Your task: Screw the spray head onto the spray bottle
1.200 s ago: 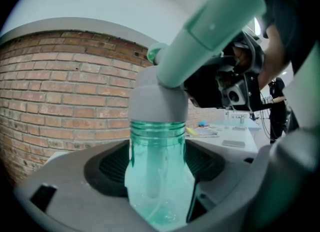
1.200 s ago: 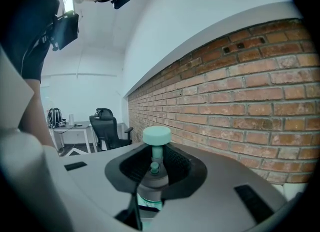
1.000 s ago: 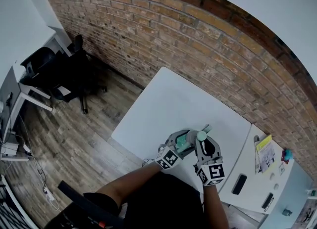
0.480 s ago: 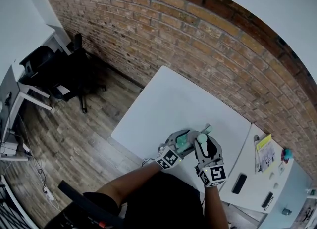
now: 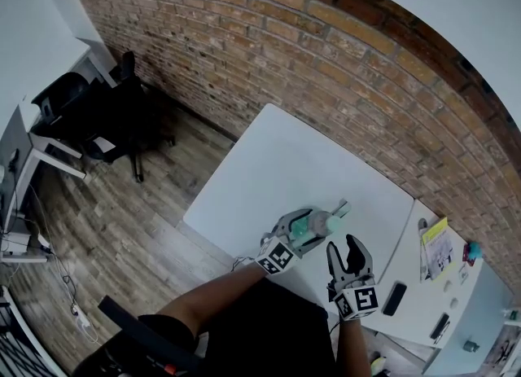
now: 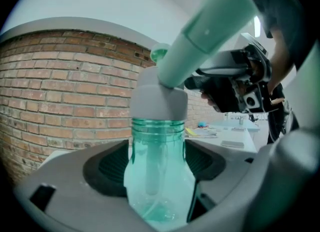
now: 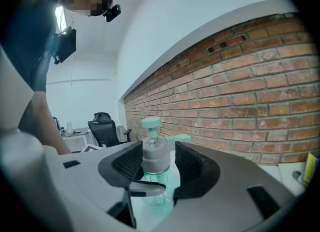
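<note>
Left gripper is clamped on the clear green spray bottle, with its pads pressed on both sides of the body below the neck. The bottle is upright, over the near part of the white table, close to its near edge. Can't tell if its base rests on the surface. The spray head sits on the bottle neck: grey collar, mint plunger on top, and the nozzle sticks out sideways toward the brick wall.

Right gripper has jaws parted, just been opening, gripping nothing. It is apart from the bottle, on the person's side of it. From its own view the spray head shows beyond and between the jaws, untouched.

A dark phone lies on the neighbouring table to the right.
</note>
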Demonstrator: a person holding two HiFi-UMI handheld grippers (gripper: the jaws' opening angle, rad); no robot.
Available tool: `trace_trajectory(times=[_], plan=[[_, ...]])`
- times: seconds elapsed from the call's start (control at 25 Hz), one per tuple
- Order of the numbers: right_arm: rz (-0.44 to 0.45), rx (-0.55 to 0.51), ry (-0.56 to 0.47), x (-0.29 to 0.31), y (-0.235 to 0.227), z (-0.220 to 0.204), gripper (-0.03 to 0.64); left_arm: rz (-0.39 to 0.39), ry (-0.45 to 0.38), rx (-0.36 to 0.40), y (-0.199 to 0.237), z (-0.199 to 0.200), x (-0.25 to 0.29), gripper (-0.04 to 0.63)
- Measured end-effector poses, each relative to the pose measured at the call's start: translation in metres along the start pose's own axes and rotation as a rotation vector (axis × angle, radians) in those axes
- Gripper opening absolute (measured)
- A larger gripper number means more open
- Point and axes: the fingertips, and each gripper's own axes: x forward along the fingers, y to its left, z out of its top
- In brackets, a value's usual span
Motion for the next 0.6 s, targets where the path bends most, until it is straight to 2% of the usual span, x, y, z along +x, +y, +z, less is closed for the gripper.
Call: trace_trajectory(times=[0.16, 0.44, 0.6], plan=[[0.017, 0.013, 0.030, -0.019, 0.006, -0.013, 0.187, -0.002, 0.000, 0.009, 0.001, -0.004, -0.002, 0.340], [-0.021, 0.052, 0.025, -0.038, 0.012, -0.024, 0.187, -0.006, -0.002, -0.008, 0.006, -0.009, -0.013, 0.415], [-0.006, 0.088, 0.014, -0.043, 0.023, -0.031, 0.187, -0.021, 0.007, 0.013, 0.005, -0.013, -0.016, 0.423]])
